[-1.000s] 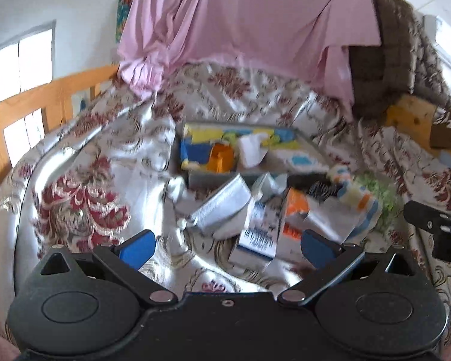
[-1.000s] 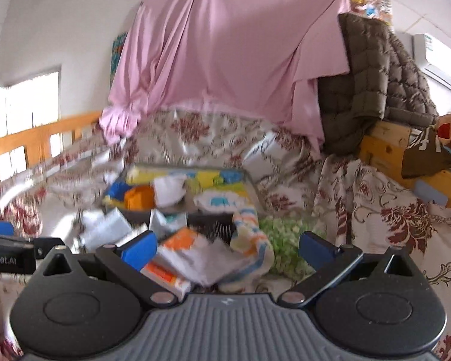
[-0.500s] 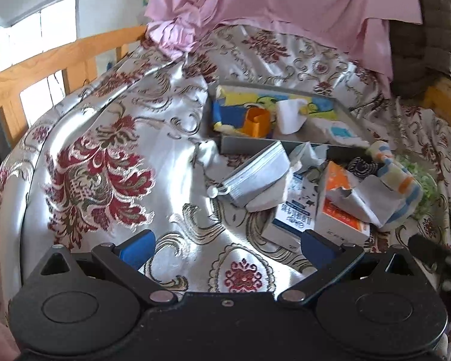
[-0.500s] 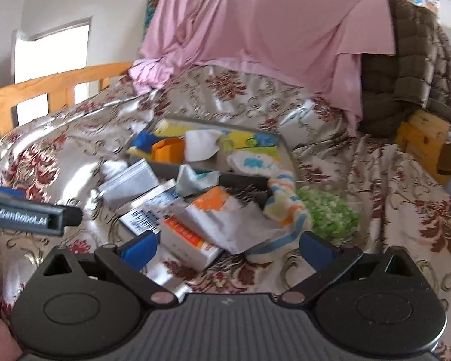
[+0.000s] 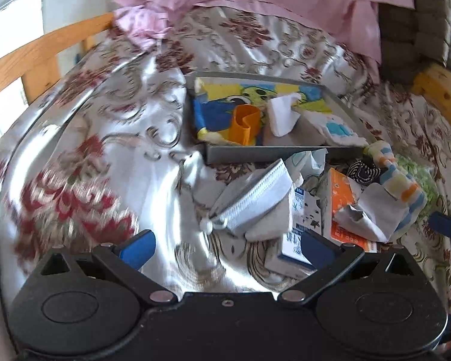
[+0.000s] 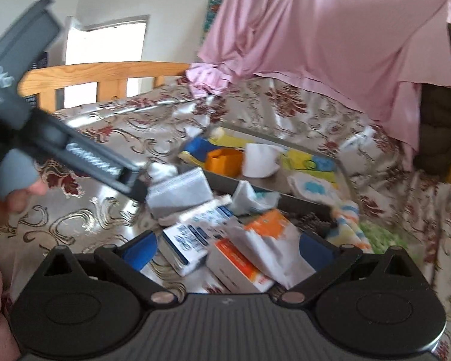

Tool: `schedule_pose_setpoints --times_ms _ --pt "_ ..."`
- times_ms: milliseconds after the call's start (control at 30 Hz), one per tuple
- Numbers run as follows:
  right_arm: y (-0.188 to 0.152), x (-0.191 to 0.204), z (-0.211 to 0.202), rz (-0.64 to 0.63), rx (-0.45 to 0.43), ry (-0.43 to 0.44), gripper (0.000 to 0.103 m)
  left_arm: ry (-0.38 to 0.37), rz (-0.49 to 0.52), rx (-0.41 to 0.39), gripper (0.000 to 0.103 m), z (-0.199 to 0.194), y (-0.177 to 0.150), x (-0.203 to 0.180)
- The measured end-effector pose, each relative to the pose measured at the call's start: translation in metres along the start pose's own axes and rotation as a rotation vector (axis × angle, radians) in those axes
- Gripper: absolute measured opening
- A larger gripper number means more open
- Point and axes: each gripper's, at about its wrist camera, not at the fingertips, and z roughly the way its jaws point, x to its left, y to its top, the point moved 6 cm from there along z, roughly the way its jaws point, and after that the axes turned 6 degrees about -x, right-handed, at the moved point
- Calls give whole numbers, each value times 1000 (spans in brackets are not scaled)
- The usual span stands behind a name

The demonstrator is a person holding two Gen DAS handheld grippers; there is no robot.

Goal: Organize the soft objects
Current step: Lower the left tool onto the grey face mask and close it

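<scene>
Lower left of the left wrist view is just bedspread (image 5: pixel 75 156). The left gripper (image 5: pixel 225 245) has its jaws released, nothing between them, aimed at the grey pouch (image 5: pixel 255 207) mid-frame. The tray (image 5: pixel 273 152) sits above centre with a few cloths in it. Right of the pouch is a pile: 2 boxes, a striped sock (image 5: pixel 397 177). The right gripper (image 6: pixel 227 252) is also spread wide, hovering over the boxes. Looks like the reach-in step; next, I'd guess, clamp the pouch and lift it to the tray.
</scene>
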Motion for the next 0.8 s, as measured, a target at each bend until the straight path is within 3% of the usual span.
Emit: schedule_pose_setpoints --times_ms 133,267,367,533,700,800 --pt "-1 5 16 -8 11 56 103 -38 91 -27 102 18 14 1" --pt "-1 12 34 -12 37 127 103 -141 128 -63 102 34 25 2" --pt "-2 21 48 -66 47 136 103 -217 107 -61 102 44 29 3" --pt "-5 32 71 -117 59 144 103 -254 150 -74 102 57 30 0" --pt "-2 28 92 -81 65 145 102 -286 131 -54 102 75 33 5" --pt "-2 24 99 -57 73 157 102 -339 103 -21 93 86 30 10"
